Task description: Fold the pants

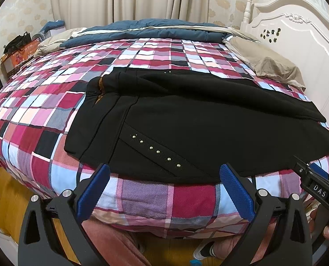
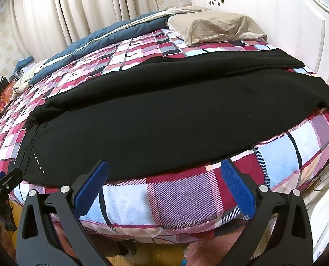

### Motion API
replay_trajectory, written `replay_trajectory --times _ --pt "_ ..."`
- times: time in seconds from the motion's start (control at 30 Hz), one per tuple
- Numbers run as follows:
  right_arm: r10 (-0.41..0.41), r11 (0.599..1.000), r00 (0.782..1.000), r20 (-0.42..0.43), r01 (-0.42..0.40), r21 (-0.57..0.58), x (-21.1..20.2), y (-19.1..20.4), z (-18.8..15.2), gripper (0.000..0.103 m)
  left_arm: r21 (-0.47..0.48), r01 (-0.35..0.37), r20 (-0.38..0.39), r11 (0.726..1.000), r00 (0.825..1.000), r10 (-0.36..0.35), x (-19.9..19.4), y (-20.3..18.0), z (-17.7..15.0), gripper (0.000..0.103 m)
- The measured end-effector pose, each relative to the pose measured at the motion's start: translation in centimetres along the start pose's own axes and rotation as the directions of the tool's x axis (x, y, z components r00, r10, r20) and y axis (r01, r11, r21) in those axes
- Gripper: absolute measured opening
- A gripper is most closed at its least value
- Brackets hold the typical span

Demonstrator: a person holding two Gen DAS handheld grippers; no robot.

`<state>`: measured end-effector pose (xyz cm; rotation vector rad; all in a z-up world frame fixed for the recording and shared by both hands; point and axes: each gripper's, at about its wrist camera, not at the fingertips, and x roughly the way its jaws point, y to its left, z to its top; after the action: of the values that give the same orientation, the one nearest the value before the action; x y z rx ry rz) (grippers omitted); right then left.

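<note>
Both hand-held grippers hover released off the bed's near edge: the left hand-held gripper (image 1: 164,190) and the right hand-held gripper (image 2: 164,190), blue fingers spread, touching nothing. One pair of black pants (image 1: 186,119) lies flat across the plaid bedsheet (image 1: 42,102), seven studs (image 1: 157,151) in a slanted row (two more near the far fold). "DAS" reads on the right tool's body. One beige pillow (image 2: 215,28) sits by the headboard (image 1: 297,33); open sheet lies beyond.

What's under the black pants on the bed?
The black pants lie on a checked bedsheet in pink, red, blue and white, which shows all around them. The part of the sheet right beneath the pants is covered, so anything hidden there cannot be seen.
</note>
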<state>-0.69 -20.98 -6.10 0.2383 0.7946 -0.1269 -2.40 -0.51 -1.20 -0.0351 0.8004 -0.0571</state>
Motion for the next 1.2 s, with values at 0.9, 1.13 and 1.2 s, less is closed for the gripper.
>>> replay_trajectory --times 0.9,1.13,1.2 --pt "0.004 1.0 1.0 -0.023 -0.004 -0.003 0.7 0.3 -0.6 0.101 0.0 0.002 -0.007 1.0 1.0 -0.002 -0.1 -0.2 -0.6 0.099" --pt "0.004 1.0 1.0 -0.026 -0.004 -0.008 0.8 0.6 -0.7 0.101 0.016 0.048 -0.027 0.999 0.998 -0.048 0.5 0.2 0.2 0.099" --pt "0.005 1.0 1.0 -0.027 -0.005 -0.013 1.0 0.8 -0.4 0.101 0.009 0.098 -0.053 0.995 0.994 -0.098 1.0 1.0 0.8 0.099"
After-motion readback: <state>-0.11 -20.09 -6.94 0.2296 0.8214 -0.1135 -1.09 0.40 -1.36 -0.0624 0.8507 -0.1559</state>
